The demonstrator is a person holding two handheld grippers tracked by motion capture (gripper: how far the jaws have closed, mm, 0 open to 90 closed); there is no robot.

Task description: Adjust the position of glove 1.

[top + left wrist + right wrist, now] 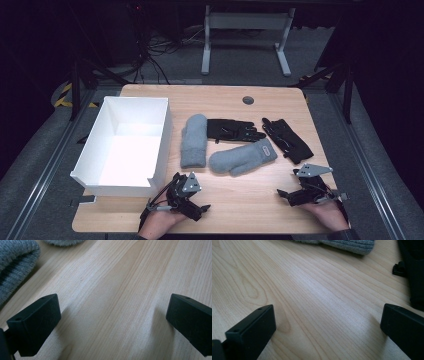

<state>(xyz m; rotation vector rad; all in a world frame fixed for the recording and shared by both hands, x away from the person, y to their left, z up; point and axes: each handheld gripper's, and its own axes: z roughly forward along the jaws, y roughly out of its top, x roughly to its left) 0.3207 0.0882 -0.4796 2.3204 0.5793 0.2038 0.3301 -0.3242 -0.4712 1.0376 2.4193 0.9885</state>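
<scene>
Gloves lie mid-frame on the desk (pixel 235 200): two grey mittens (pixel 194 142) and (pixel 243 157), two black gloves (pixel 232 130) and (pixel 287 140). Left hand-held gripper (pixel 192 197) and right hand-held gripper (pixel 295 192) rest released at the lower edge (nothing between the jaws). Judging so, the start; next comes reaching for a mitten, likely bound for the white box (pixel 125 187).

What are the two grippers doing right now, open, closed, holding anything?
Left gripper: open, holding nothing, bare table between its jaws.
Right gripper: open, holding nothing.
</scene>
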